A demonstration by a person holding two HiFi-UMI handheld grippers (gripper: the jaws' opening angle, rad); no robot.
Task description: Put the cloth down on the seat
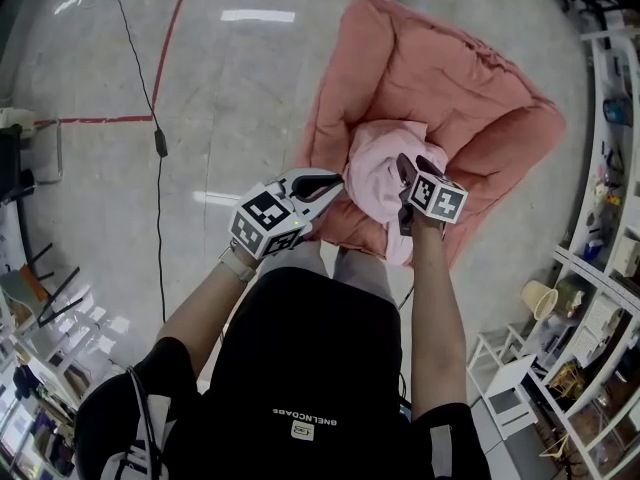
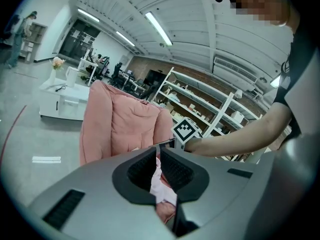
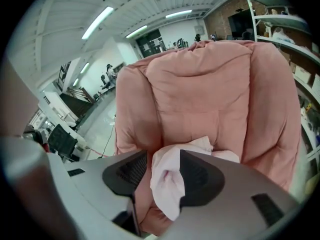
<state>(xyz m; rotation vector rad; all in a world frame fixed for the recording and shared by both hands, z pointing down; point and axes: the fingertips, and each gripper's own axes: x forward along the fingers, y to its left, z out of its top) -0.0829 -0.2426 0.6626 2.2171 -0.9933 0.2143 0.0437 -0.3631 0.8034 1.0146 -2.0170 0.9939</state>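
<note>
Polished grey floor (image 1: 220, 98) surrounds a salmon-pink padded seat (image 1: 440, 78). The cloth (image 1: 378, 178), paler pink and bunched into soft folds, is over the seat's front edge, with a tail hanging past it. The left gripper (image 1: 335, 180) has its fingers drawn narrow, pinching a fold. The right gripper (image 1: 418, 165) has its fingers apart, with cloth bulging between them against one pad. Only the head view shows the whole bundle; the gripper views show the seat's upright back.
</note>
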